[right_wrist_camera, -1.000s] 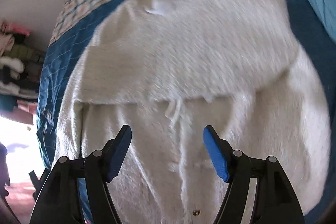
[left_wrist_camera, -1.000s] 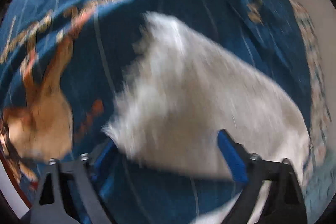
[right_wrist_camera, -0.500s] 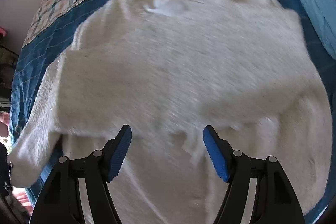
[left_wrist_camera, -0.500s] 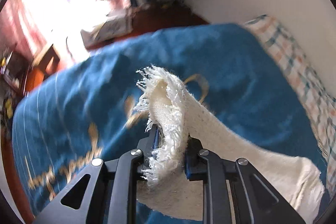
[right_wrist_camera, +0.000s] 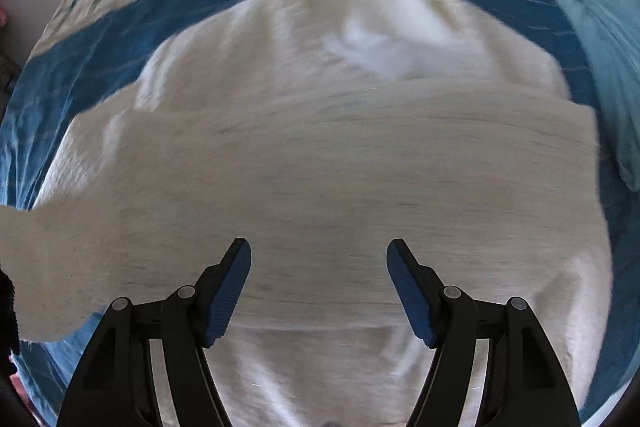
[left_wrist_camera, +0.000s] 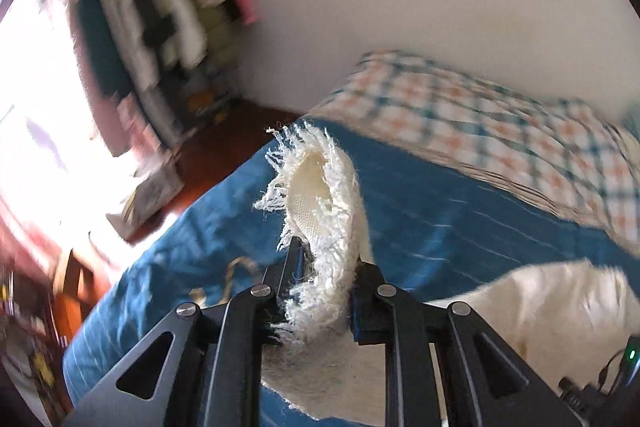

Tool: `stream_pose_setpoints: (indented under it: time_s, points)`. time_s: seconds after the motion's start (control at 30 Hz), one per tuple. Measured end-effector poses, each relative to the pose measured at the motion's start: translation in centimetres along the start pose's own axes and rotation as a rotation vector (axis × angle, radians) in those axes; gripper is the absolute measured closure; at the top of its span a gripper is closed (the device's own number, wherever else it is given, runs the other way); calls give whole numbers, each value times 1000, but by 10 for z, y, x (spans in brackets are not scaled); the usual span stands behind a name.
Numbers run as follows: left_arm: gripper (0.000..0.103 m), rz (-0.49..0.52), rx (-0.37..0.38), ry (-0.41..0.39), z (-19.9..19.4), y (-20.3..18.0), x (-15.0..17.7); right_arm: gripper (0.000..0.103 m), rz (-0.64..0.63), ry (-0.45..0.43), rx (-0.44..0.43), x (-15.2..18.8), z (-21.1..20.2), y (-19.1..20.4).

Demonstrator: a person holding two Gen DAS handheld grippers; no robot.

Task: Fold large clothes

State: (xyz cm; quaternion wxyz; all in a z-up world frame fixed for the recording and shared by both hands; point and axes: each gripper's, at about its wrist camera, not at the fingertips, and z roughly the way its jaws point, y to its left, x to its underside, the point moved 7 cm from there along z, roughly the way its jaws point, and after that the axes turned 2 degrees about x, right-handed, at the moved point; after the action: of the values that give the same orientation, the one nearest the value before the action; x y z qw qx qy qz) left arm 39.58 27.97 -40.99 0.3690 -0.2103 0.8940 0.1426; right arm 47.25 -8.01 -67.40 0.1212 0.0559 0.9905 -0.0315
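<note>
Above the blue bed [left_wrist_camera: 420,211], my left tool [left_wrist_camera: 326,267] clamped on the cream garment's [right_wrist_camera: 320,167] frayed cuff [left_wrist_camera: 320,195] (lifted clear), my right tool [right_wrist_camera: 319,255] apart over its body

1. Cream garment [right_wrist_camera: 320,155]: fuzzy knitted cloth, frayed at the cuff [left_wrist_camera: 316,187].
2. Blue bedspread [left_wrist_camera: 420,219]: smooth cloth, thin pale stripes.
3. Left gripper [left_wrist_camera: 326,267], right gripper [right_wrist_camera: 319,275]: matt black arms, ribbed blue pads.

left tongs [left_wrist_camera: 326,267]: closed from wide apart onto the fringed cuff [left_wrist_camera: 320,203] | cuff: lifted off the blue bedspread [left_wrist_camera: 420,211], wall and checked bedding now filling the upper frame | right view: sleeve [right_wrist_camera: 280,155] drawn across the cream garment [right_wrist_camera: 360,39] at mid-frame, its end reaching the left edge
</note>
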Motion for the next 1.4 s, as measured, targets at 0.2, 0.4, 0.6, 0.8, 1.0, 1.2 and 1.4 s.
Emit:
stream_pose_setpoints:
  time_s: [0.2,0.4,0.6,0.8,1.0,1.2,1.4]
  points:
    - [88,190,193,-18,-43,-137,7,18,123,0,12,1,-2,-89]
    - [88,314,463,63,-88,-301,42,18,296,62,14,22,-2,-199]
    - [88,464,633,183,-113,-439,103,18,434,69,33,54,-10,-303]
    - [37,527,601,268,-106,-470,139,18,495,-7,-19,79,-25,-363]
    - [3,422,494,208,-91,-406,111,5,436,-102,-89,56,-35,-367]
    - [3,403,233,160,-56,-304,108,4,333,-76,-249,27,-36,-311]
    - [3,359,42,257,-9,-228,137,26,297,45,-392,-5,12,-250]
